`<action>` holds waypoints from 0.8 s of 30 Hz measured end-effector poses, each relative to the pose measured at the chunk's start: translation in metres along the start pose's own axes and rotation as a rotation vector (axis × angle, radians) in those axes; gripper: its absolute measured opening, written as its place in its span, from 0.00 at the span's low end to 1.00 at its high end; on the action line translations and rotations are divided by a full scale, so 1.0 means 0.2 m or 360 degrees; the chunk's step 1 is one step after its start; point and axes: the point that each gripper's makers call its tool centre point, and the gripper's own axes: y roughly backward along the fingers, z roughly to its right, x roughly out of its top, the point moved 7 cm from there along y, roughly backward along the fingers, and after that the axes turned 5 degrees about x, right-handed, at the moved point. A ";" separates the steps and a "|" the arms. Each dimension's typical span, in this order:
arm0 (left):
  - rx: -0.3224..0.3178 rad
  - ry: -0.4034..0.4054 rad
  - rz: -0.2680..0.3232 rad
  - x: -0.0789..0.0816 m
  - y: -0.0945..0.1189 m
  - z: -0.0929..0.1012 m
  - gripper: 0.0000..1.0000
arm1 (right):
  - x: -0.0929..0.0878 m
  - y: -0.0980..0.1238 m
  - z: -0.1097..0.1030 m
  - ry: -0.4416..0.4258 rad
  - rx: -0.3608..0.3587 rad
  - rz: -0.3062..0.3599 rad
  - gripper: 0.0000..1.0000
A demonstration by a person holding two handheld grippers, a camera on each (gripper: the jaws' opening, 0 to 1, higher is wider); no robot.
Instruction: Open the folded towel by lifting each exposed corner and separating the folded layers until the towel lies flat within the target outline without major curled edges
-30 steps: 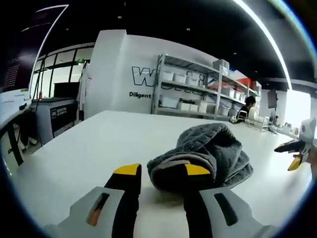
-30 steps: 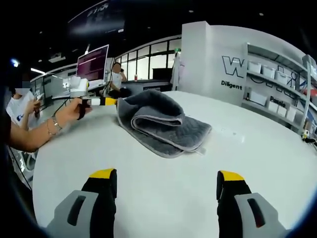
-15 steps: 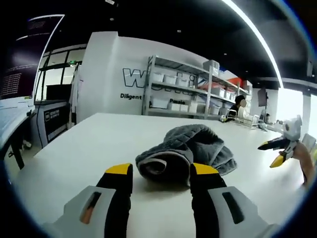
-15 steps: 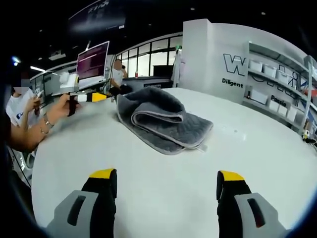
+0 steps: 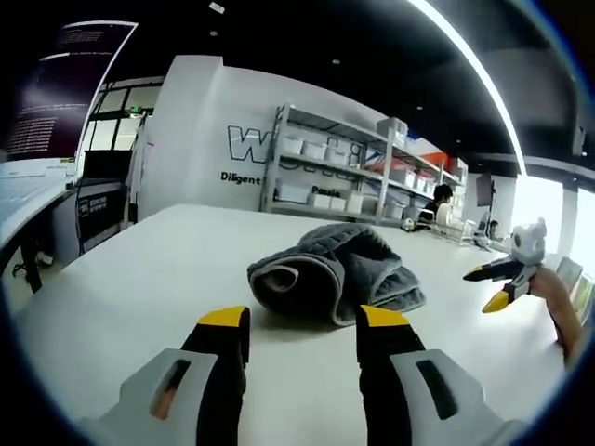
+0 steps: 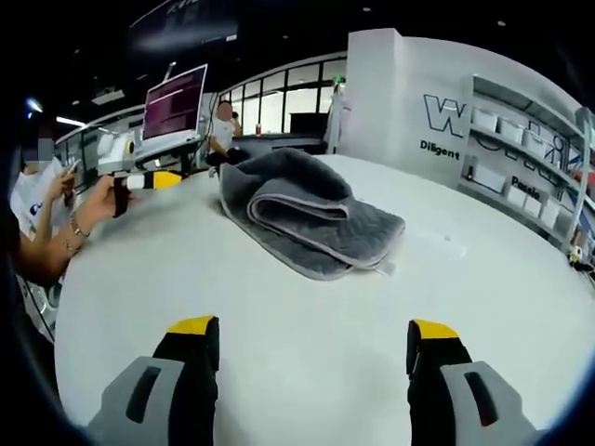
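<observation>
Towel (image 5: 337, 273) unfolding is judged not yet begun: the grey bundle is seen folded on the white worktop (image 6: 307, 353), both tongs (image 5: 302, 321) (image 6: 311, 327) held wide and empty short of it, so an exposed corner must next be gripped.

Folded towel (image 5: 337, 272) on table (image 5: 139, 269), between left gripper (image 5: 302, 321) and right gripper (image 6: 314, 331); shelving (image 5: 358, 177) behind.
</observation>
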 end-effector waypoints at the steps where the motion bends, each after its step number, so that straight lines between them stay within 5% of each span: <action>1: -0.0007 -0.0001 -0.0003 -0.01 0.01 0.00 0.46 | 0.00 0.00 0.00 0.0000 0.0002 -0.0001 0.84; 5: -0.0024 0.0015 -0.0033 -0.03 0.02 0.01 0.62 | -0.01 -0.01 0.01 -0.0005 0.0002 -0.0008 0.84; 13: -0.0118 0.0029 -0.0060 -0.05 0.04 0.05 0.72 | -0.05 -0.05 0.02 -0.0025 0.0006 -0.0056 0.84; 24: -0.0195 -0.0008 -0.0111 -0.07 0.05 0.11 0.99 | -0.05 -0.05 0.01 -0.0032 -0.0002 -0.0064 0.86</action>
